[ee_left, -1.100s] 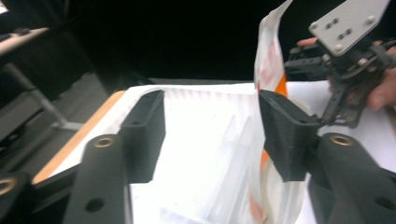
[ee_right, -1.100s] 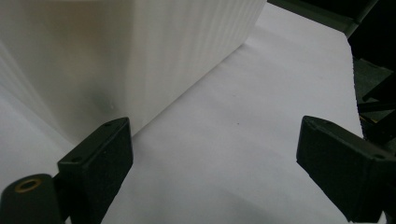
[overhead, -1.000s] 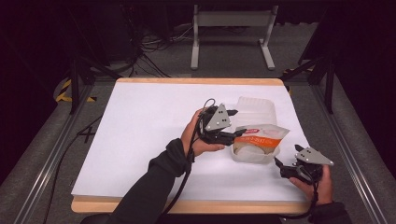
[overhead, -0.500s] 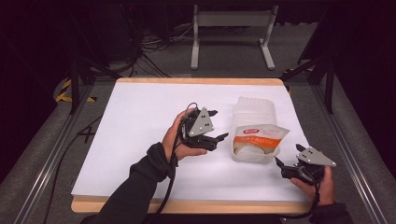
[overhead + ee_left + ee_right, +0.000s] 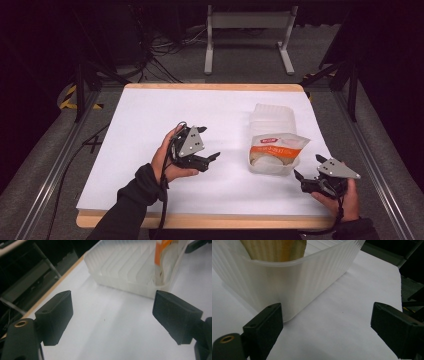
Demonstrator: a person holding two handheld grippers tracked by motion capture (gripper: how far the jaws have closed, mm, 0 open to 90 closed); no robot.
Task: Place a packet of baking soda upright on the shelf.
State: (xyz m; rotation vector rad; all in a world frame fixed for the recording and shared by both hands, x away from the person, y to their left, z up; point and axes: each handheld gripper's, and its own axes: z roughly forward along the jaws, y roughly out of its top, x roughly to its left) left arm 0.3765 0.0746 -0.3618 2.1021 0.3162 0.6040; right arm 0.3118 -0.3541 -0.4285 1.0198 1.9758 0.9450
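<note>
Since the earlier pictures the left gripper [image 5: 202, 150] has drawn away to the left from the ribbed plastic container [image 5: 272, 135], where it stood right against the pouch, and now sits well apart from it over the bare white table top [image 5: 150, 115]. Its jaws have just been opening, and nothing lies between them. The right gripper [image 5: 305, 177] stays where it was, at the near right of the table.

In the high view the translucent container lies on the right half of the table, long axis running near to far. An orange-and-white pouch [image 5: 276, 146] rests in its near end and leans out over the rim. The left hand [image 5: 167, 157] holds its gripper near the middle of the table, tips pointing right toward the container. The right hand [image 5: 340, 197] holds the other gripper close to the near edge, just beside the container's near right corner, tips pointing left and far.

In the left gripper view the two black pads [image 5: 53, 316] stand spread wide over bare white surface, with the container [image 5: 130, 267] beyond them and the pouch's orange edge [image 5: 160, 251] at its far end. In the right gripper view the jaws are also spread wide and hold nothing; the container's ribbed wall [image 5: 292, 282] rises just beyond the left pad [image 5: 263, 327], close to it, though whether they touch cannot be told. The tan face of the pouch [image 5: 274, 248] shows above the wall.
</note>
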